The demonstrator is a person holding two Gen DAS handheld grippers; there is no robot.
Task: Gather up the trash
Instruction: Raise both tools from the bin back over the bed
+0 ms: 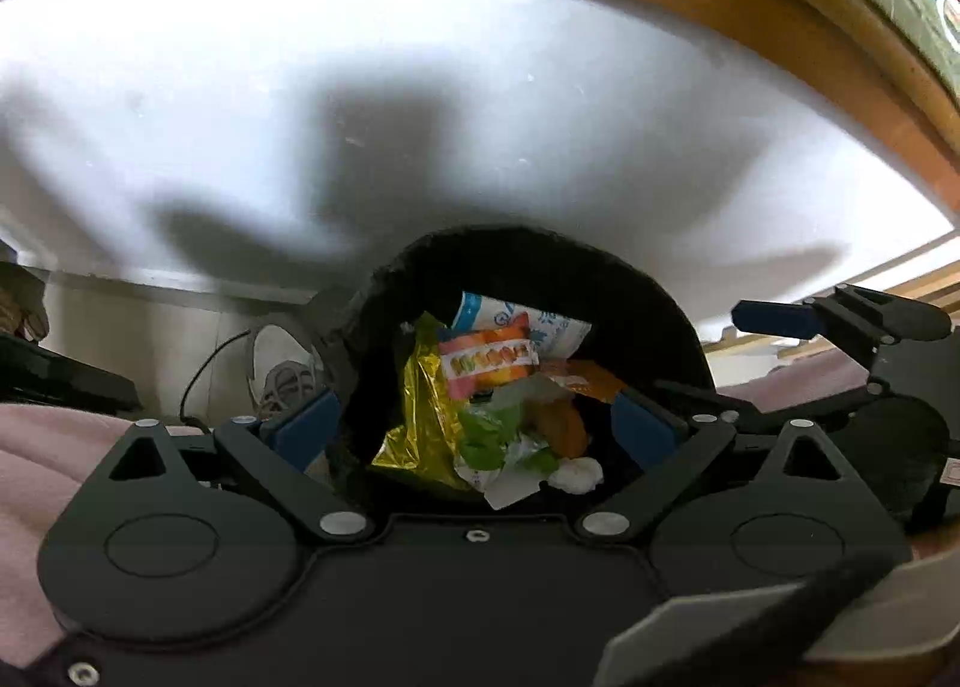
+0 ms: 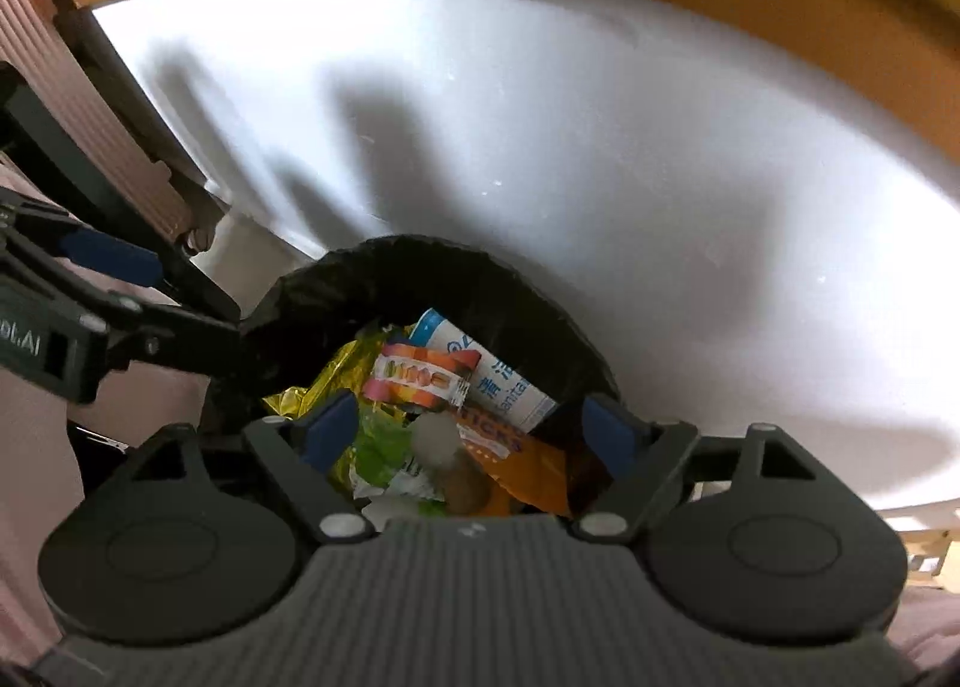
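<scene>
left wrist view, left to right: pink fabric lower left, a sneaker (image 1: 282,369) on the floor mid left, then the black-lined trash bin (image 1: 660,315) in the centre below the white table (image 1: 480,87). left gripper (image 1: 474,429) is spread wide with nothing between its blue pads; it hangs over the bin mouth looking down at the trash: gold foil wrapper (image 1: 414,417), striped snack packet (image 1: 489,363), white-blue wipes pack (image 1: 540,327), green wrapper (image 1: 486,435), orange wrapper (image 1: 594,375), white wad (image 1: 579,474). the right gripper shows at the right edge of this view, beside the bin.

right wrist view, left to right: left gripper at the left edge touching or just beside the liner rim, can't tell which. bin centre. right gripper (image 2: 465,432) is spread too, nothing pinched. a pale blurred lump (image 2: 435,438) sits just below its jaws, maybe a wad dropping or already resting on the pile, too blurred to say.

step looks like a drop into the bin. to do it well: keep the jaws wide and centred over the opening so nothing snags on the liner, and lift straight up without dragging the bag edge.

all the trash lies in the bin, under both grippers and apart from the pads; the table shows no litter in either view.
</scene>
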